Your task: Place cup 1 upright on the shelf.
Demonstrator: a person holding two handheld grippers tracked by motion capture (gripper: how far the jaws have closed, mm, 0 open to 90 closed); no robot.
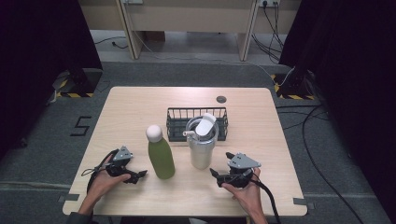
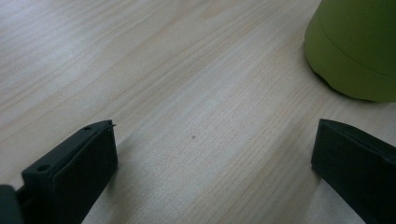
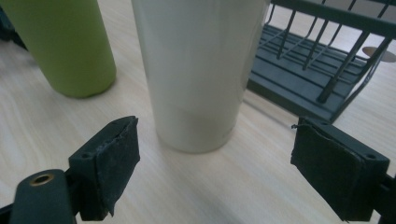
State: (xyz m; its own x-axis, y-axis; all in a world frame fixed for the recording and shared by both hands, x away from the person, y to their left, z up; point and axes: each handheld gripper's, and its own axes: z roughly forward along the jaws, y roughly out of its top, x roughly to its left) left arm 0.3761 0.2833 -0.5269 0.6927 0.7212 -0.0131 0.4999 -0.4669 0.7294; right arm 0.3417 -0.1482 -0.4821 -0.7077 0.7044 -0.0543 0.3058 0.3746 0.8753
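A green bottle with a white cap stands upright near the table's front middle. A white tumbler with a flip lid stands to its right. My left gripper rests low on the table left of the bottle, open, jaws pointing at the bottle's base. In the left gripper view the left gripper has bare wood between its jaws and the green bottle at upper right. My right gripper is open just right of the tumbler. In the right gripper view the right gripper faces the white tumbler, not touching it, with the green bottle at left.
A black wire basket sits directly behind the tumbler, and the same basket appears at right in the right gripper view. A round grommet is set in the wooden table near its far edge. Cables lie on the floor at right.
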